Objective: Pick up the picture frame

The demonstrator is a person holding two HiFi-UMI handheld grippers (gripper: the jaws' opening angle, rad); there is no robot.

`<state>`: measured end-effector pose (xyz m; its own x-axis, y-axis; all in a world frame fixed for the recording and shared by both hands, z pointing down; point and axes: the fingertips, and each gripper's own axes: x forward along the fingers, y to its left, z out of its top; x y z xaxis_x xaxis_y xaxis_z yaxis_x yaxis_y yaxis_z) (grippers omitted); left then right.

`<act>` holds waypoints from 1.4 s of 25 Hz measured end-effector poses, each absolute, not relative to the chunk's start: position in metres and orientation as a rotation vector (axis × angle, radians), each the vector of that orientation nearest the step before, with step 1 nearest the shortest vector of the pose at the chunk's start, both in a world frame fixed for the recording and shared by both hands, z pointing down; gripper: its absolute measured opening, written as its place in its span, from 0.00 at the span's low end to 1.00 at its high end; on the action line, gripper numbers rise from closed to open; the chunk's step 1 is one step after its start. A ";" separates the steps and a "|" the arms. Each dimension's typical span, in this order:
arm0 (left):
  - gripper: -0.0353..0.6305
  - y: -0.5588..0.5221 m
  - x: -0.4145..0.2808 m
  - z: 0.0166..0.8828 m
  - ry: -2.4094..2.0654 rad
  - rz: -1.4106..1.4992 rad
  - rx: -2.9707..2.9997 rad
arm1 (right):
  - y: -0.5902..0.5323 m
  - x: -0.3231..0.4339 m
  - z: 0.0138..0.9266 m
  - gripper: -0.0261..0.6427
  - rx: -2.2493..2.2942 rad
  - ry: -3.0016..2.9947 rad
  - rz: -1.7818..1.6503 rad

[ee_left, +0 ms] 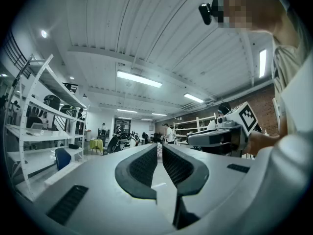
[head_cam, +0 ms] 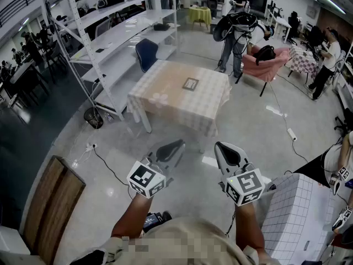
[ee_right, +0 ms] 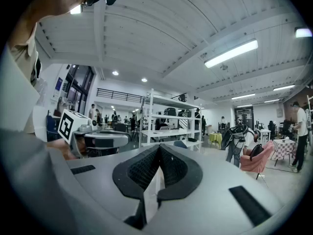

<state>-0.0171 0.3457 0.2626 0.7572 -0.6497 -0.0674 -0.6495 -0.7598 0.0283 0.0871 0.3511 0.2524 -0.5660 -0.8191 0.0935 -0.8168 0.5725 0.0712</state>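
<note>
The picture frame (head_cam: 190, 84) is small and dark-rimmed, and it lies flat on a table with a beige checked cloth (head_cam: 165, 95), far ahead of me in the head view. Both grippers are held close to my body over the floor, well short of the table. My left gripper (head_cam: 175, 146) is shut with nothing in it; its pads (ee_left: 142, 165) meet at the tips (ee_left: 159, 145). My right gripper (head_cam: 222, 148) is also shut and empty, its tips (ee_right: 159, 145) together. Each gripper view shows the other gripper alongside, and neither shows the frame.
A white shelving unit (head_cam: 110, 32) and a blue chair (head_cam: 146, 53) stand left of the table. A person (head_cam: 234, 37) and a pink armchair (head_cam: 270, 62) are beyond it. A wooden panel (head_cam: 52, 203) is near left, a white gridded box (head_cam: 298, 214) near right, and a power strip (head_cam: 291, 134) lies on the floor.
</note>
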 end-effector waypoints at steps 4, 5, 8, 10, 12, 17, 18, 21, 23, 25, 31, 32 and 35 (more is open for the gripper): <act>0.12 0.342 -0.023 0.261 -1.090 -0.114 2.941 | 0.348 0.082 0.250 0.08 1.401 -2.683 -0.030; 0.12 0.342 -0.025 0.262 -1.091 -0.113 2.940 | 0.347 0.080 0.251 0.08 1.402 -2.683 -0.030; 0.12 0.341 -0.031 0.264 -1.091 -0.108 2.938 | 0.347 0.074 0.252 0.08 1.403 -2.684 -0.023; 0.12 0.340 -0.035 0.265 -1.091 -0.104 2.936 | 0.346 0.071 0.253 0.08 1.408 -2.683 -0.017; 0.12 0.339 -0.038 0.266 -1.089 -0.102 2.934 | 0.344 0.069 0.254 0.08 1.421 -2.680 -0.010; 0.12 0.336 -0.049 0.267 -1.082 -0.107 2.934 | 0.341 0.062 0.254 0.08 1.453 -2.694 0.017; 0.12 0.336 -0.053 0.267 -1.081 -0.109 2.935 | 0.340 0.059 0.254 0.08 1.458 -2.698 0.023; 0.12 0.335 -0.065 0.268 -1.076 -0.114 2.935 | 0.338 0.049 0.255 0.08 1.472 -2.699 0.030; 0.12 0.334 -0.073 0.270 -1.069 -0.116 2.937 | 0.338 0.042 0.257 0.08 1.482 -2.693 0.032; 0.12 0.332 -0.083 0.271 -1.061 -0.120 2.940 | 0.336 0.035 0.258 0.08 1.496 -2.687 0.030; 0.12 0.328 -0.109 0.274 -1.024 -0.126 2.954 | 0.334 0.013 0.260 0.08 1.546 -2.664 0.024; 0.12 0.327 -0.112 0.275 -1.019 -0.125 2.955 | 0.334 0.011 0.261 0.08 1.552 -2.661 0.026; 0.12 0.324 -0.117 0.278 -1.007 -0.125 2.950 | 0.332 0.006 0.266 0.08 1.557 -2.650 0.039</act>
<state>-0.1172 0.3240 0.2781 0.7884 -0.6113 -0.0691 -0.6096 -0.7914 0.0462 0.0063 0.3321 0.2661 -0.4852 -0.8715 0.0710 -0.8732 0.4871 0.0121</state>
